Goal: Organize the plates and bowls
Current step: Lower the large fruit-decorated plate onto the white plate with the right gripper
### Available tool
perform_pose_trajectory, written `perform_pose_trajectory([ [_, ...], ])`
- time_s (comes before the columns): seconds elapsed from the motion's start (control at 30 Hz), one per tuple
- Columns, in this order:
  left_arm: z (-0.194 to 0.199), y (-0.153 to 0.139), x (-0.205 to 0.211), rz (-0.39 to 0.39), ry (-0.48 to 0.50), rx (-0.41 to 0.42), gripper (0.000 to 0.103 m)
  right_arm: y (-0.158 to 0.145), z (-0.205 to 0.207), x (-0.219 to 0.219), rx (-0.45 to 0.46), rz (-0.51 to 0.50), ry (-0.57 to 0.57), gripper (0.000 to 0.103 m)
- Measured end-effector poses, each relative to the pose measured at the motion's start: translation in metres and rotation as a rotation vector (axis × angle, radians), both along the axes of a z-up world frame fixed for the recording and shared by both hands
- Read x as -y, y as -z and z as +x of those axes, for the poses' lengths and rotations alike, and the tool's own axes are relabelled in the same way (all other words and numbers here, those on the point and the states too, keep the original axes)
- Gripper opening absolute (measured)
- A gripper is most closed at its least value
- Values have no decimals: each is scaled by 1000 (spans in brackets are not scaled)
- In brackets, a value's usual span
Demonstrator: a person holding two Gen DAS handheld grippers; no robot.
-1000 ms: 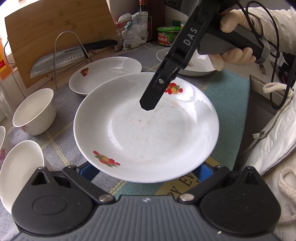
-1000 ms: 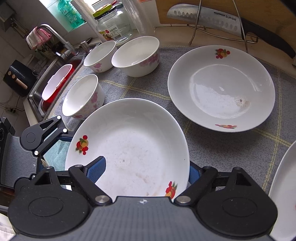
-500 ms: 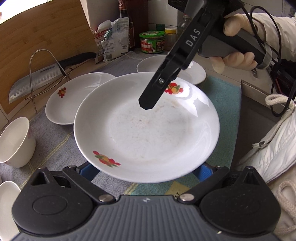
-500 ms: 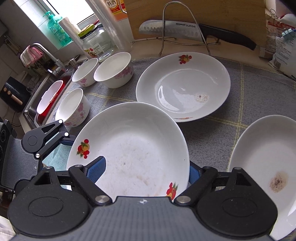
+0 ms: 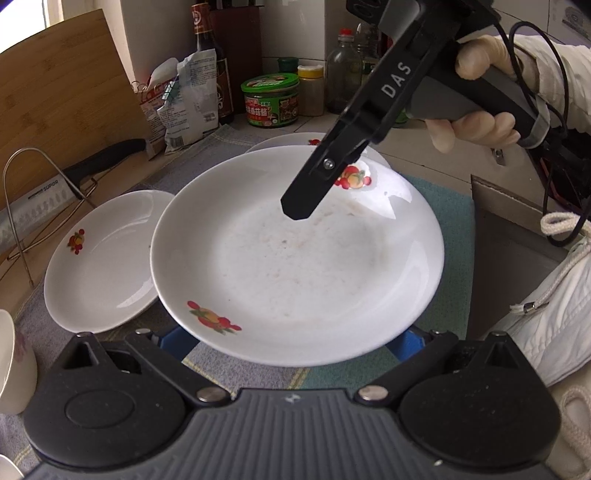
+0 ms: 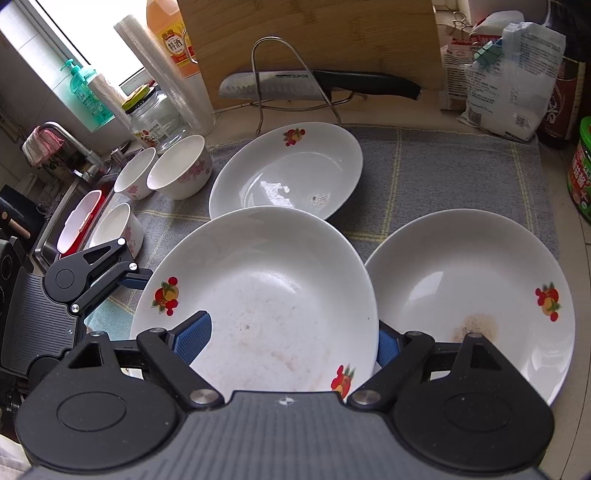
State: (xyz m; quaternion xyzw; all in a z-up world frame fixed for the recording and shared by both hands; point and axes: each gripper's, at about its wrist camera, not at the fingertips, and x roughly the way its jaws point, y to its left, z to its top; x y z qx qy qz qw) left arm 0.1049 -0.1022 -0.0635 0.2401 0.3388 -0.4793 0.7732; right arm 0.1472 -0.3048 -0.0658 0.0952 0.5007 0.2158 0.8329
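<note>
- Your left gripper [image 5: 295, 341] and right gripper [image 6: 284, 341] are both clamped on the same carried plate [image 6: 258, 295], one at each opposite rim, blue pads pressed against its edges and the plate held clear of the counter [image 6: 443, 177].
- The plate sits right between your fingers in both wrist views; its well shows faint reddish smears, with fruit motifs on the rim.
- Over the last second you have swung the plate sideways: the stained plate [image 6: 469, 295], absent from the right wrist view a second ago, now lies just right of your right gripper, its rim partly under the carried one.
- By my reading, that puts you almost over a stacking spot, so lowering onto this plate looks like the next step.
- Beyond your right gripper lies the far plate [image 6: 288, 170]; ahead to its left stand three bowls [image 6: 181, 171], which have slid towards the edge of view.
- Reading outward from the left gripper: "DAS" on the right gripper's arm, then "SUPOR" on the knife [image 6: 317, 86] resting in its wire rack.
- Farthest off, the green-lidded jar [image 5: 271, 99] and the orange bottle [image 6: 171, 33] carry Chinese labels I cannot read reliably.
</note>
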Motion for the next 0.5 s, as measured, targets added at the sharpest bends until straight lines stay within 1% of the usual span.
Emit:
perform_pose_trajectory([
  [0.5,15,0,55,4,80,12,102,0,2,58,18,1,91,92],
])
